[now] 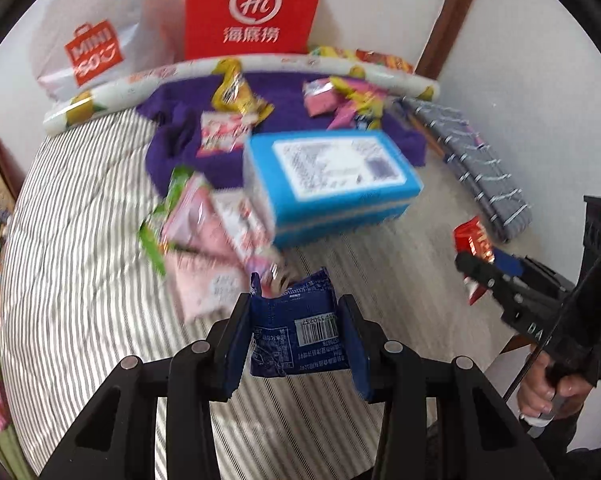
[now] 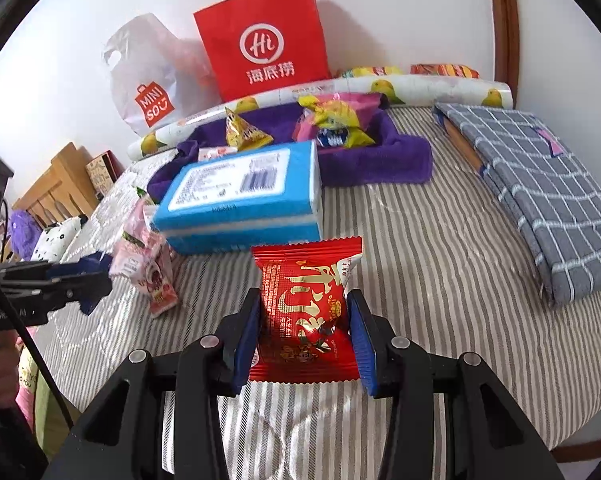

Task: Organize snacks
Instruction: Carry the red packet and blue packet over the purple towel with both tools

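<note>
My left gripper (image 1: 296, 340) is shut on a dark blue snack packet (image 1: 300, 332) with a barcode, held above the striped bed. In the right wrist view that gripper (image 2: 88, 280) shows at the left edge with the blue packet in it. My right gripper (image 2: 302, 334) is shut on a red snack packet (image 2: 308, 312) with gold lettering; the left wrist view shows it (image 1: 474, 266) at the right. Pink packets (image 1: 208, 248) and a green one (image 1: 160, 216) lie beside a blue box (image 1: 324, 176). Yellow and pink snacks (image 2: 332, 120) sit on a purple towel (image 2: 380, 156).
A red paper bag (image 2: 260, 40) and a white plastic bag (image 2: 148, 76) lean on the wall behind a printed roll (image 2: 420, 90). A grey checked pouch (image 2: 540, 192) lies at the right. A person's hand (image 1: 548, 384) holds the right gripper. A wooden headboard (image 2: 52, 184) stands left.
</note>
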The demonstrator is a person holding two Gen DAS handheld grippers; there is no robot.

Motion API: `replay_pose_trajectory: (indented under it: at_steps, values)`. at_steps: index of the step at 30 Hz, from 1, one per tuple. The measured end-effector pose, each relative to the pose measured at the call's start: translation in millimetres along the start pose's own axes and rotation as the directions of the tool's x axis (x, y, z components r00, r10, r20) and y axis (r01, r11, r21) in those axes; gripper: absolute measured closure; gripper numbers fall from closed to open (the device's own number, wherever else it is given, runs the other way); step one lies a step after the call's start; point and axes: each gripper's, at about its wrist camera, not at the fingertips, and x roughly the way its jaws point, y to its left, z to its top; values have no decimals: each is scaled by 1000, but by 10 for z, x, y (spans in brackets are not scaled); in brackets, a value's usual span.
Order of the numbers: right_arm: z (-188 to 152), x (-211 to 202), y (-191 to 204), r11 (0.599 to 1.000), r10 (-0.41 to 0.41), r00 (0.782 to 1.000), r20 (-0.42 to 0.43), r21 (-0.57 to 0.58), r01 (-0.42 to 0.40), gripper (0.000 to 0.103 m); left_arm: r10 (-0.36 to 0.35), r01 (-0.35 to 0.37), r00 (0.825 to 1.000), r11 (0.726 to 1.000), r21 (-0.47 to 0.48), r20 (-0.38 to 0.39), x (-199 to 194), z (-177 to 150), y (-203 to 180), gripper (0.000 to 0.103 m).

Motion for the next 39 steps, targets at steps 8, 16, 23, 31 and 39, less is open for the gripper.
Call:
replay_pose_trajectory:
  at_steps: [8, 16, 23, 31, 39]
  values:
    - [400, -62, 90, 999, 25, 998, 60, -23, -24, 61, -68, 67, 997, 998, 11, 40, 18, 510, -117, 62]
    - [944, -49, 141, 1000, 12, 991, 133, -19, -10, 61, -104, 101, 991, 994, 36, 86, -76, 982, -140, 62]
    - [1320, 103, 120, 1000, -4, 988, 154, -4, 5, 61, -118, 114, 985, 993, 42, 124, -109, 1427, -32, 62]
    - [1709, 343, 135, 1000, -5, 984, 175, 1, 5, 61, -102, 101, 985, 995, 10, 141, -5, 1881, 200, 62]
    - [2060, 638, 221, 999, 32, 982, 186, 3, -33, 61, -112, 121, 985, 991, -64, 132, 242, 2114, 524, 62]
